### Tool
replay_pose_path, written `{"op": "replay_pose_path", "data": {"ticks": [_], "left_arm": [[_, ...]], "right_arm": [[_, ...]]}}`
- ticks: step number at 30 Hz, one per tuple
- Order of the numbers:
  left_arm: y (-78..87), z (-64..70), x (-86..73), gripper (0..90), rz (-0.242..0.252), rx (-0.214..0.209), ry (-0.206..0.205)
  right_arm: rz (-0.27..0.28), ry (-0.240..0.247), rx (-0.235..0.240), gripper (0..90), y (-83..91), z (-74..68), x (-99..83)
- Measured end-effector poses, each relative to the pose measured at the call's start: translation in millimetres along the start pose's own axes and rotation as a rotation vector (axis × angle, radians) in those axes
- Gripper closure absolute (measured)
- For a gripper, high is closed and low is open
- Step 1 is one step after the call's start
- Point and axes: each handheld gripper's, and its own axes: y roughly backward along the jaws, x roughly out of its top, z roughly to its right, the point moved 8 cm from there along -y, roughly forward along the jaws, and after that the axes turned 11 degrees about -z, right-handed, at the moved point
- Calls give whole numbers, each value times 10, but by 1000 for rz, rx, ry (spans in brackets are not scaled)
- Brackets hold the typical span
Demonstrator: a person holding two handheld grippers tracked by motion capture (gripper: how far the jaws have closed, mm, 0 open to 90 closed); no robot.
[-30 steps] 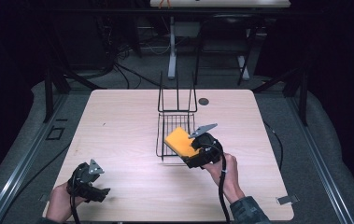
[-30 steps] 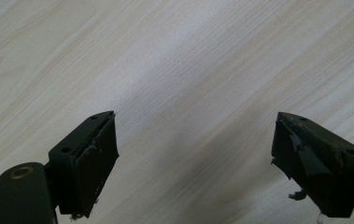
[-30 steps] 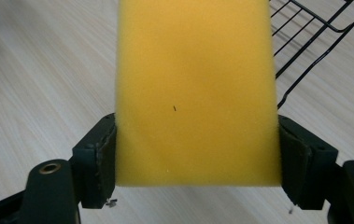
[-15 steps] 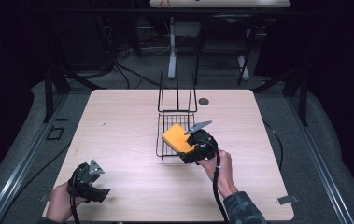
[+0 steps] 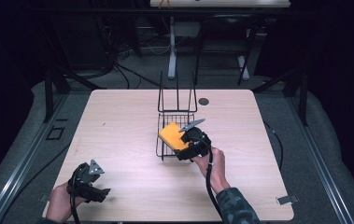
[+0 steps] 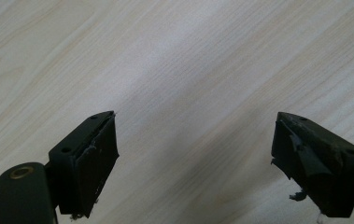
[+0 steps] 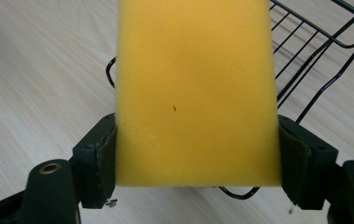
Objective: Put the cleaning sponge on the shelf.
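Note:
A yellow sponge [image 5: 172,136] is held over the black wire rack [image 5: 168,113] at the table's middle. My right gripper [image 5: 184,143] is shut on the sponge [image 7: 195,88], whose sides press against both jaws in the right gripper view. The rack's wires [image 7: 315,51] lie beneath and beyond the sponge. My left gripper [image 5: 95,186] rests near the table's front left corner, held by a hand. Its jaws stand wide apart in the left gripper view, with only bare wood between them, so the left gripper [image 6: 195,154] is open.
The light wooden table [image 5: 118,121] has a small dark round hole [image 5: 204,101] behind the rack. Two upright wire loops rise at the rack's back. Cables trail from both grippers. Dark floor, rails and table legs surround the table.
My right gripper has carried the sponge slightly left and forward, farther over the rack. The left gripper has stayed in place.

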Motion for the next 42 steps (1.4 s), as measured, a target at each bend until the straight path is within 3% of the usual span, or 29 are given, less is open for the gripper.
{"op": "replay_pose_path", "data": {"ticks": [11,18,42], "left_arm": [[0,2,-3,144,-2,-1,-1],[-5,7,-3,144,-6,-2,-7],[-3,2,-4,144,-3,-2,-4]], "right_arm": [[-2,-65,-13,248,-155,107,67],[-31,-93,-19,247,-270,162,77],[-108,-122,-24,240,-547,197,96]]}}
